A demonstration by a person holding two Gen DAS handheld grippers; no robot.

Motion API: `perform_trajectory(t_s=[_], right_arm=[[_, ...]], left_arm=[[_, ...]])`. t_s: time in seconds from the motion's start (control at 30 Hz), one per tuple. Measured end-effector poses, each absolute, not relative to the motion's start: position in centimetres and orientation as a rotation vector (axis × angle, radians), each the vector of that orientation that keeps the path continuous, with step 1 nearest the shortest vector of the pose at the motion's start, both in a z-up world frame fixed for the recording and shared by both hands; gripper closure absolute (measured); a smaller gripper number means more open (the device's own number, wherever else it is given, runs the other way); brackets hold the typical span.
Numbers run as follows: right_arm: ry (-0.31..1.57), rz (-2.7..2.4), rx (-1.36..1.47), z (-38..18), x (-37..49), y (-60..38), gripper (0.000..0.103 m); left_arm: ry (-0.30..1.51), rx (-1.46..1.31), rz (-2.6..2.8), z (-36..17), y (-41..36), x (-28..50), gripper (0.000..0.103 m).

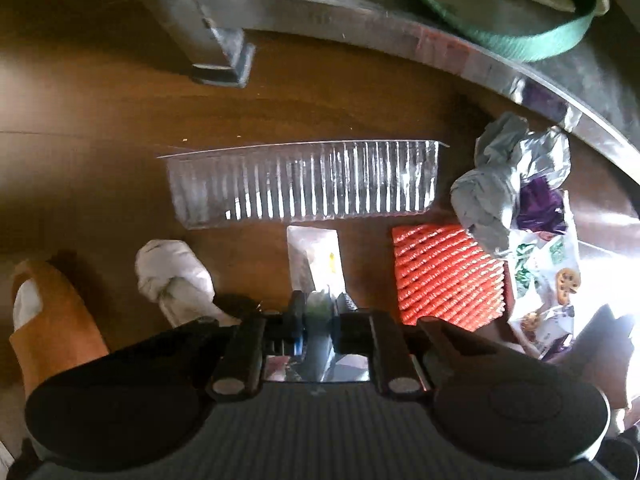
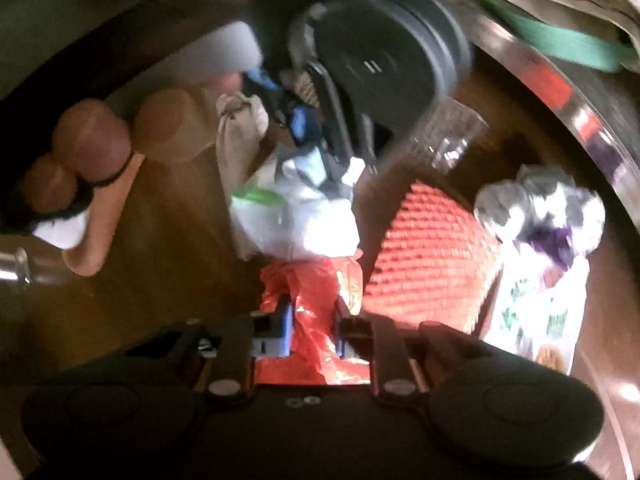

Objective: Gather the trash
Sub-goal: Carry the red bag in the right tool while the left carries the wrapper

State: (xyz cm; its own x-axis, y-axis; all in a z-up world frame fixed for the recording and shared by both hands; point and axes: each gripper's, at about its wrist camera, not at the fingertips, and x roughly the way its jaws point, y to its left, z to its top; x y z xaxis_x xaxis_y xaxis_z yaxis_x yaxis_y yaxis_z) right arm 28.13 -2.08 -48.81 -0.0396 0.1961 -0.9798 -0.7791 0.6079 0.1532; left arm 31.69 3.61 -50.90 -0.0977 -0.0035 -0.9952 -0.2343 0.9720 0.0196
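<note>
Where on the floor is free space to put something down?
Bare wooden floor lies beyond the clear ribbed tray, up to the metal leg. Crowded: the orange-red mesh, crumpled grey paper and printed wrappers lie close together.

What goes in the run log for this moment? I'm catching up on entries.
left gripper: shut on white wrapper | right gripper: shut on red wrapper | clear tray, orange mesh: on floor
</note>
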Motion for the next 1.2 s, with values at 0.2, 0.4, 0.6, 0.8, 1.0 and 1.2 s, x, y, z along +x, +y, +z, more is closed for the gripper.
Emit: perform_trajectory(t_s=[0.2, 0.4, 0.6, 0.8, 1.0, 1.2], right_arm=[[1.394, 0.816, -0.502, -44.8, 26.9, -3.7, 0.085], [1.376, 0.730, -0.429, -39.7, 26.3, -5.0, 0.085], [1.324, 0.609, -0.299, -33.0, 26.2, -7.5, 0.085], [1.205, 0.555, -0.167, -25.2, 24.9, -10.0, 0.085], [1.063, 0.531, -0.096, -18.3, 22.9, -11.7, 0.085], [0.916, 0.522, -0.076, -11.9, 20.5, -12.4, 0.085]], left_arm=[[1.609, -0.205, 0.211, -46.0, 2.9, 30.5, 0.091], [1.526, -0.208, 0.180, -39.1, 2.2, 29.3, 0.091], [1.431, -0.252, 0.152, -32.4, 1.5, 27.6, 0.091], [1.324, -0.283, 0.112, -25.0, 1.3, 24.8, 0.091], [1.212, -0.281, 0.067, -18.2, 0.9, 22.3, 0.091], [1.075, -0.310, -0.011, -11.2, 0.4, 20.3, 0.091]])
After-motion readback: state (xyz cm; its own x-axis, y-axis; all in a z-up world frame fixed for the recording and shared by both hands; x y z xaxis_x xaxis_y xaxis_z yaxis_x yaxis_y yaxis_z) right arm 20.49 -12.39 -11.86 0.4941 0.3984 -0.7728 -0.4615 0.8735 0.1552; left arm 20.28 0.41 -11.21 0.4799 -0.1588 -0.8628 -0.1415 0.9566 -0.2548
